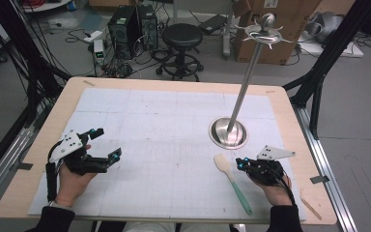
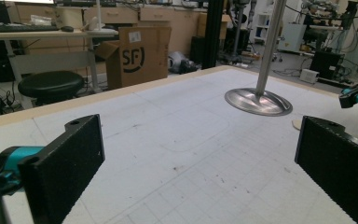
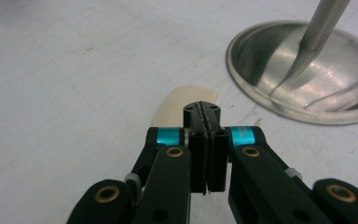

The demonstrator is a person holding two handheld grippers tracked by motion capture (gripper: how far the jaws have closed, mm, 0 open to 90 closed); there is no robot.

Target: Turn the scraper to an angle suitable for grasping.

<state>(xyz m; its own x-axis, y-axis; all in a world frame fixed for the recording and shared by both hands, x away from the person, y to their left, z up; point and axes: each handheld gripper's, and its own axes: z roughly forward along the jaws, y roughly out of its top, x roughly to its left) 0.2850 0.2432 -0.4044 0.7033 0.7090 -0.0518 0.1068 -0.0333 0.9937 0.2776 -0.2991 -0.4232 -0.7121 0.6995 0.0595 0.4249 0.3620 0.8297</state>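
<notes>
I read the spatula (image 1: 232,181) as light and stiff, its pale blade a bit slick against the white mat (image 1: 164,125), so I'd take it by the slim green handle near the middle rather than the blade. It lies flat on the counter (image 1: 290,125) just beside my right tongs (image 1: 240,164), blade toward the steel stand base (image 1: 228,132). Those tongs are pressed together over the blade (image 3: 186,105), apparently holding nothing, while my left tongs (image 1: 107,145) stand wide apart, well off to the left.
</notes>
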